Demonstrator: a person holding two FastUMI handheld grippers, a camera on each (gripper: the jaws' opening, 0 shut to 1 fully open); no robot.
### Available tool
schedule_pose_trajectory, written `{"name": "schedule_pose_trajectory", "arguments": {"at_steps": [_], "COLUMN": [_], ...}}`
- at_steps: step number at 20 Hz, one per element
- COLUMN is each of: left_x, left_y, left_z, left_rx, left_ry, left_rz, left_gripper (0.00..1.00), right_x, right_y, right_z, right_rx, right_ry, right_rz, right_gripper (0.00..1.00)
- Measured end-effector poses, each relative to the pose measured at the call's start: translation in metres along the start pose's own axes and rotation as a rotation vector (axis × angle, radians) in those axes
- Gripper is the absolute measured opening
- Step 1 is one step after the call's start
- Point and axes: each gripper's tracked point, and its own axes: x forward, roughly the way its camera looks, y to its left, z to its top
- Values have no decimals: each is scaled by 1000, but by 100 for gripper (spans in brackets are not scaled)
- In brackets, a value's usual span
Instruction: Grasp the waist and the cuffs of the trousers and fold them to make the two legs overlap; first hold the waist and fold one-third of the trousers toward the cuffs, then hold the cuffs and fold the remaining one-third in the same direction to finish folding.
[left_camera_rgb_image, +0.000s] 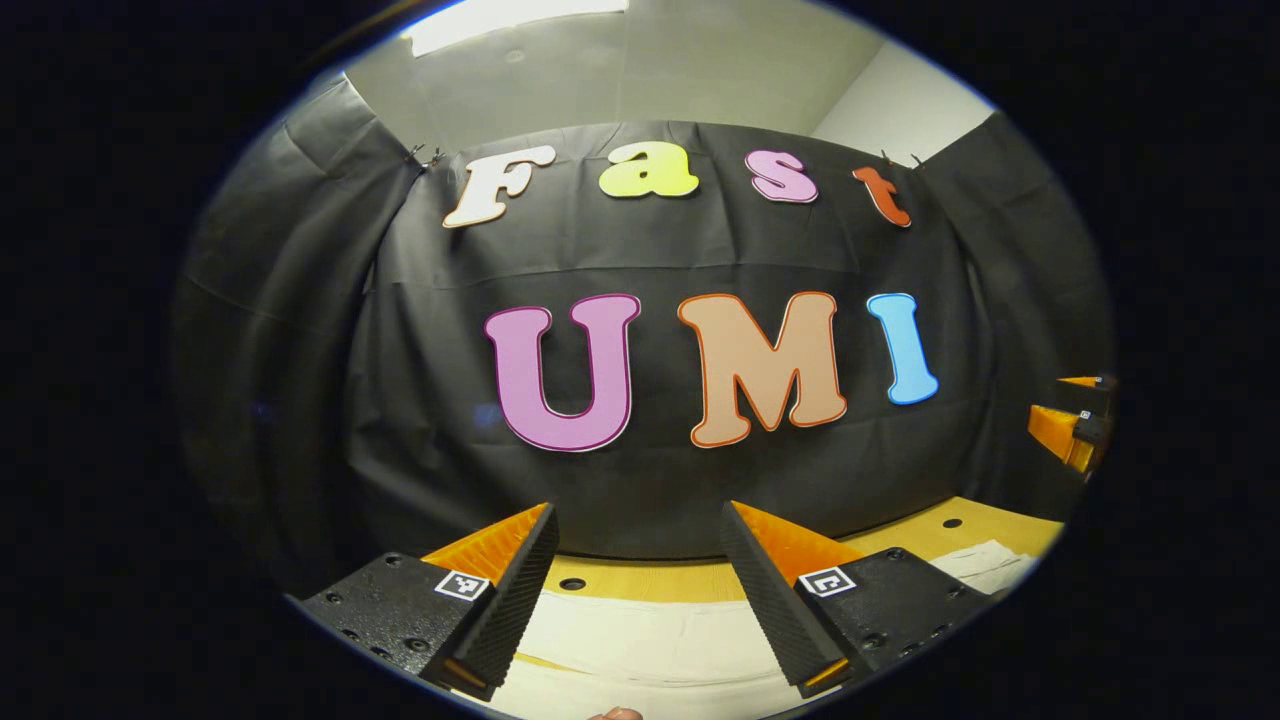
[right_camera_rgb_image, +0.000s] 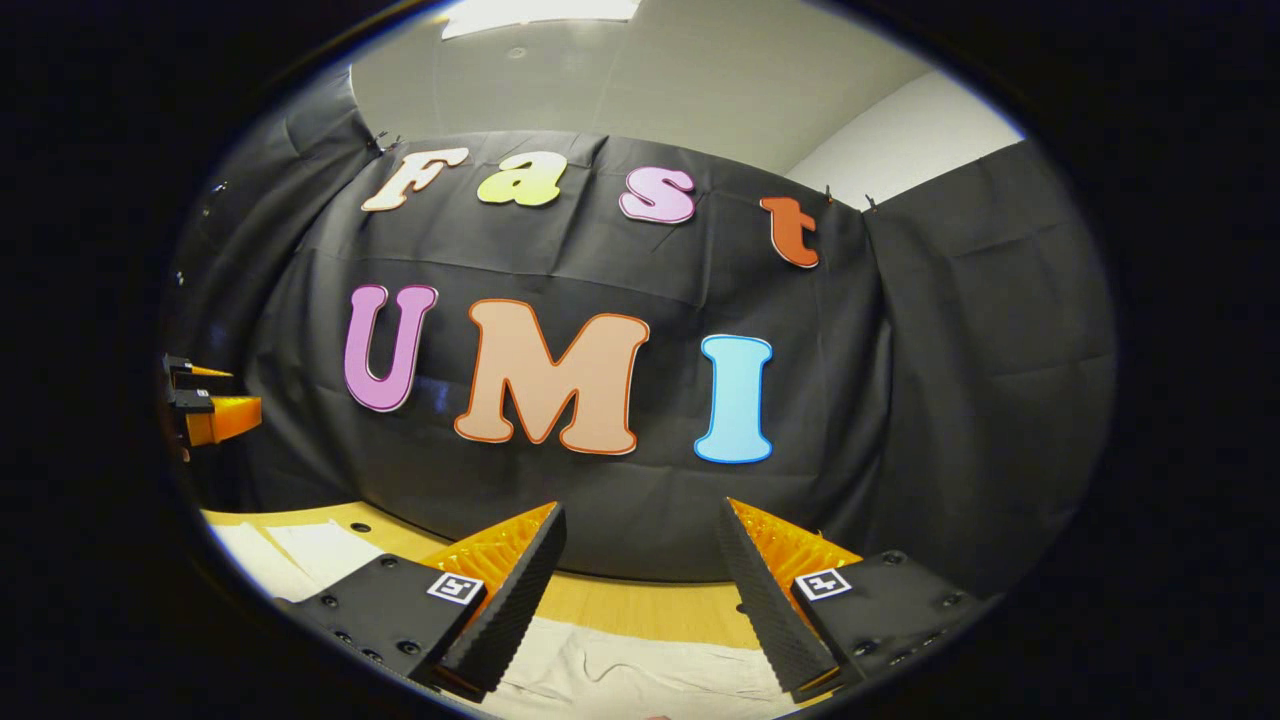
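Observation:
White trousers (left_camera_rgb_image: 640, 640) lie flat on a wooden table (left_camera_rgb_image: 640, 580), low in the left gripper view. My left gripper (left_camera_rgb_image: 637, 590) hangs above them, open, with nothing between its fingers. In the right gripper view the same pale cloth (right_camera_rgb_image: 620, 670) shows below my right gripper (right_camera_rgb_image: 640, 590), which is also open and holds nothing. Both grippers point at the booth's wall rather than down at the cloth. The right gripper (left_camera_rgb_image: 1075, 425) shows at the far right of the left gripper view, and the left gripper (right_camera_rgb_image: 205, 405) at the far left of the right gripper view.
The table's top has small round holes (left_camera_rgb_image: 572, 583) near its back edge. Black cloth (left_camera_rgb_image: 640, 480) walls the booth close behind the table. More white cloth (right_camera_rgb_image: 300, 555) lies at the left of the right gripper view.

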Motion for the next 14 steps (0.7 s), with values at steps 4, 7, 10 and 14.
{"name": "schedule_pose_trajectory", "arguments": {"at_steps": [4, 7, 10, 14], "left_x": [1, 3, 5, 5], "left_y": [0, -1, 0, 3], "left_z": [-2, -5, -4, -8], "left_rx": [-5, -6, 2, 1], "left_ry": [7, 13, 6, 8], "left_rz": [-1, -1, 8, 29], "left_gripper": [95, 96, 96, 96], "right_x": [-10, -20, -34, -54], "right_y": [-32, -57, -77, -91], "right_z": [-17, -33, -50, -82], "right_rx": [-90, -156, -254, -380], "right_ry": [42, 88, 121, 188], "right_rz": [-15, -30, -27, 18], "right_gripper": [97, 97, 98, 97]}}
